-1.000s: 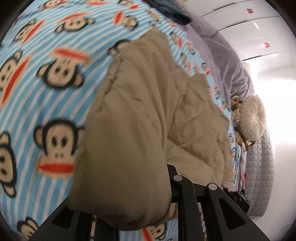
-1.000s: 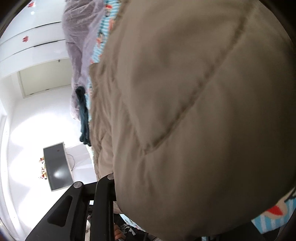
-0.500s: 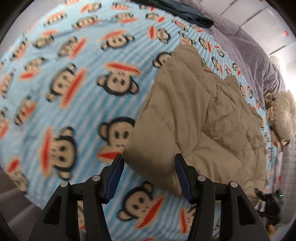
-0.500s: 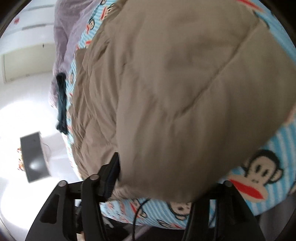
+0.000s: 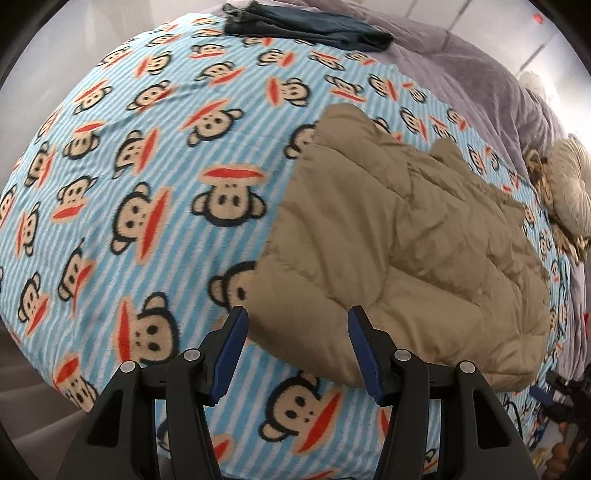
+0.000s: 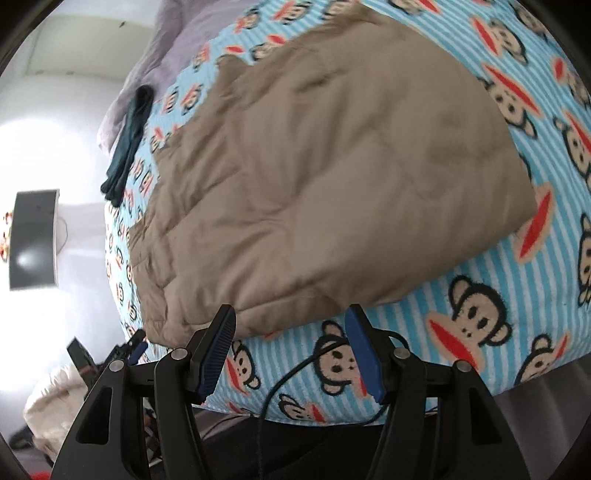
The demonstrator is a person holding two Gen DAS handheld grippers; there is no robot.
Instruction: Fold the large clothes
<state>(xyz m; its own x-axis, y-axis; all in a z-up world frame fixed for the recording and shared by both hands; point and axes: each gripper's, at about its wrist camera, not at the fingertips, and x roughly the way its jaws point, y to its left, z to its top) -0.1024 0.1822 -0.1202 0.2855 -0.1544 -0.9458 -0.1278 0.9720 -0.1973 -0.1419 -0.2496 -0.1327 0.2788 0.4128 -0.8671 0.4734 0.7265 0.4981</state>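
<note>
A tan quilted jacket lies folded on a bed covered by a blue striped monkey-print blanket. It also fills the right wrist view, resting on the same blanket. My left gripper is open and empty, just short of the jacket's near edge. My right gripper is open and empty, just short of the jacket's other near edge. Neither gripper touches the jacket.
Dark folded jeans lie at the far end of the bed, also seen in the right wrist view. A purple duvet and a cream round cushion lie at the right. A black cable hangs over the near bed edge. A dark monitor stands off the bed.
Both grippers have let go of the jacket, opened and pulled back. The jacket now lies flat and folded on the blanket.
</note>
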